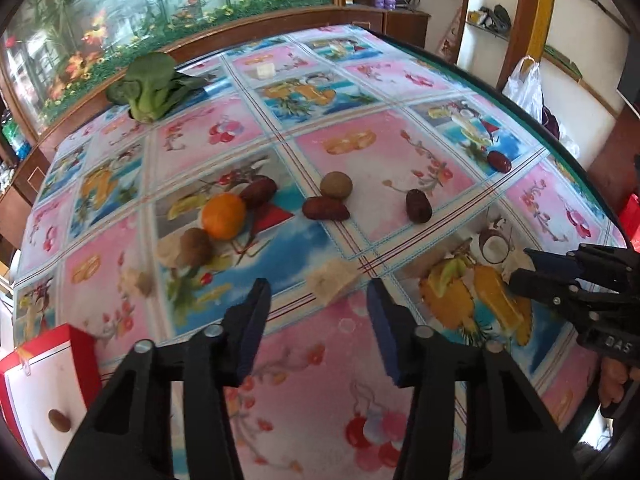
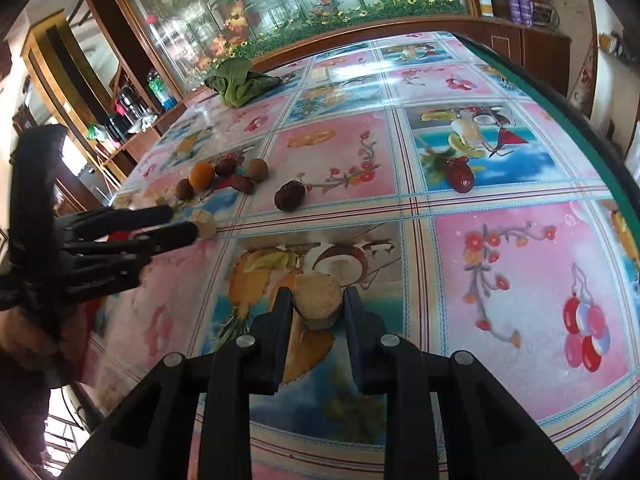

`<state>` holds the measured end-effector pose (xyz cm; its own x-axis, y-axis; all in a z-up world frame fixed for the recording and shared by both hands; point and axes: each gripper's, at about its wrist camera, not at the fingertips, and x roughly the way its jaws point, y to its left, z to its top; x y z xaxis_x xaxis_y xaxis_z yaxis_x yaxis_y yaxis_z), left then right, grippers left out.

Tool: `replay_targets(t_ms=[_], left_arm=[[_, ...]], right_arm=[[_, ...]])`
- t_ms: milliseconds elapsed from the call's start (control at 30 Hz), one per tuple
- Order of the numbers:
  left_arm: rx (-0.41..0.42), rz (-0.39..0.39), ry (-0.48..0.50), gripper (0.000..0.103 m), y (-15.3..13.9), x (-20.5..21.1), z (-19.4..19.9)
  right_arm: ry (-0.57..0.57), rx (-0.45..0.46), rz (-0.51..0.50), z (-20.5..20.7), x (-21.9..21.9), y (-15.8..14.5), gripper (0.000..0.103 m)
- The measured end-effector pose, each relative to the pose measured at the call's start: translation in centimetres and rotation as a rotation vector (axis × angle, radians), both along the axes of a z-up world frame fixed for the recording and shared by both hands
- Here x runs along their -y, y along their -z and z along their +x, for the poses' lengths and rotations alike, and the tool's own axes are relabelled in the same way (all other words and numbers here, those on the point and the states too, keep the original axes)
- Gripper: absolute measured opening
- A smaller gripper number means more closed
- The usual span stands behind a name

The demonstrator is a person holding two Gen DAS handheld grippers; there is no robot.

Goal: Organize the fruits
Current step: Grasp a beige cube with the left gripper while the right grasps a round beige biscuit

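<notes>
The right gripper (image 2: 317, 304) held a tan chunk (image 2: 318, 300) in narrow jaws; the left gripper (image 1: 319, 292) hung wide, the orange (image 1: 223, 216) ahead-left.

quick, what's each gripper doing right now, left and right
Left gripper: open, holding nothing.
Right gripper: closed on a tan chunk.

Red-and-white box (image 1: 44, 376) cut off at the left edge; small brown fruit (image 1: 60, 419) inside too blurred to identify.
</notes>
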<state>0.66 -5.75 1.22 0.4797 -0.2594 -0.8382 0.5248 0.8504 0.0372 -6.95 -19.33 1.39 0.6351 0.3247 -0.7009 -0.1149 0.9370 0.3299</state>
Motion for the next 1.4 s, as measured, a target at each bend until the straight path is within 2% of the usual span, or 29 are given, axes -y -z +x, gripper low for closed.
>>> replay_targets(t_ms=[100, 133, 167, 500, 733, 967, 1100, 1133, 1167, 1333, 1400], left_arm=[[-0.013, -0.008, 0.011, 0.043, 0.4, 0.5, 0.4], [-0.018, -0.008, 0.016, 0.035, 0.4, 0.6, 0.5], [-0.021, -0.006, 0.023, 0.032, 0.6, 0.7, 0.6], [-0.030, -0.033, 0.027, 0.032, 0.6, 0.6, 0.0], [-0.016, -0.024, 0.037, 0.033, 0.6, 0.6, 0.1], [-0.008, 0.031, 0.031, 0.033, 1.3, 0.9, 0.9], [-0.016, 0.007, 0.030, 0.033, 1.3, 0.7, 1.2], [-0.014, 0.006, 0.033, 0.030, 1.4, 0.7, 1.3], [-0.017, 0.005, 0.034, 0.020, 1.4, 0.7, 1.2], [-0.011, -0.017, 0.020, 0.020, 1.1, 0.5, 1.0], [-0.012, -0.050, 0.000, 0.020, 0.5, -0.1, 0.9]], right_arm=[[-0.014, -0.003, 0.023, 0.0, 0.0, 0.0, 0.024], [-0.015, -0.003, 0.031, 0.0, 0.0, 0.1, 0.024], [-0.016, -0.005, 0.043, 0.1, 0.1, 0.1, 0.024], [-0.018, -0.008, 0.062, 0.2, 0.3, 0.1, 0.024], [-0.018, -0.008, 0.063, 0.2, 0.4, 0.1, 0.024], [-0.018, -0.008, 0.069, 0.2, 0.3, 0.1, 0.024], [-0.018, -0.008, 0.074, 0.2, 0.4, 0.1, 0.024], [-0.019, -0.008, 0.075, 0.3, 0.4, 0.1, 0.024], [-0.019, -0.009, 0.074, 0.3, 0.4, 0.1, 0.024], [-0.019, -0.009, 0.073, 0.3, 0.5, 0.1, 0.024], [-0.019, -0.008, 0.065, 0.3, 0.4, 0.1, 0.024]])
